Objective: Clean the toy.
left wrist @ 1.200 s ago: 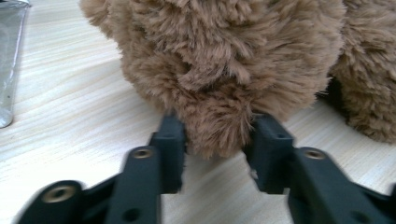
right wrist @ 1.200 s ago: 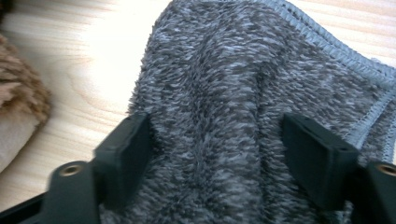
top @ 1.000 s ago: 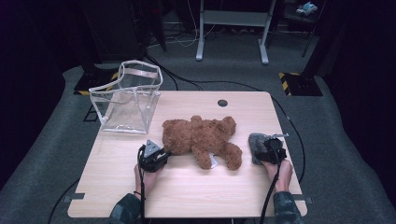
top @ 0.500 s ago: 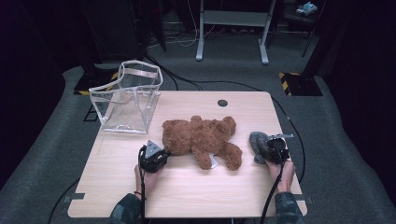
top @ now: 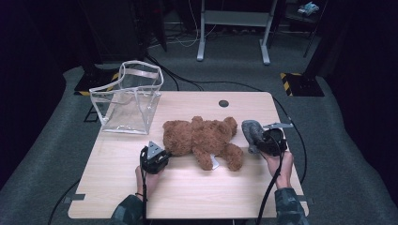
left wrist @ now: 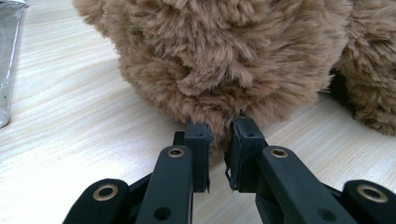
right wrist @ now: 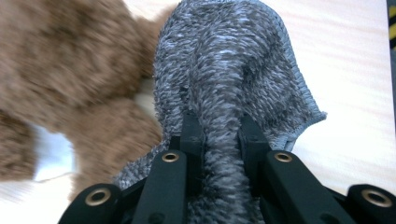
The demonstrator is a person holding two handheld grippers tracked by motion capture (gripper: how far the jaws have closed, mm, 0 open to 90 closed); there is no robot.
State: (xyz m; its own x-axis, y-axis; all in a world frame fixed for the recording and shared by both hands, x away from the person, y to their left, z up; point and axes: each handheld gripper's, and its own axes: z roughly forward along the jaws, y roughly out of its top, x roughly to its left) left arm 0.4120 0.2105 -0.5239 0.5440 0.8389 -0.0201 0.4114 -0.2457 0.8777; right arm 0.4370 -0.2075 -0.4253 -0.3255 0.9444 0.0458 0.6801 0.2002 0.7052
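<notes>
Pickup step: left tongs (left wrist: pixel 219 140) pinch the brown teddy bear's (top: pixel 202 138) fur; right tongs (right wrist: pixel 217 133) clamp the grey knitted cloth (right wrist: pixel 233 74). Next, probably carry both far-left to the clear bag (top: pixel 129 98).

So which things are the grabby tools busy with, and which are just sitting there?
In use:
- fluffy brown teddy bear, pinched by the left tool
- fuzzy grey knitted cloth, pinched by the right tool

Just lying about:
- clear plastic bag with white trim, standing open at the table's far left
- small round black cap in the wooden table
</notes>
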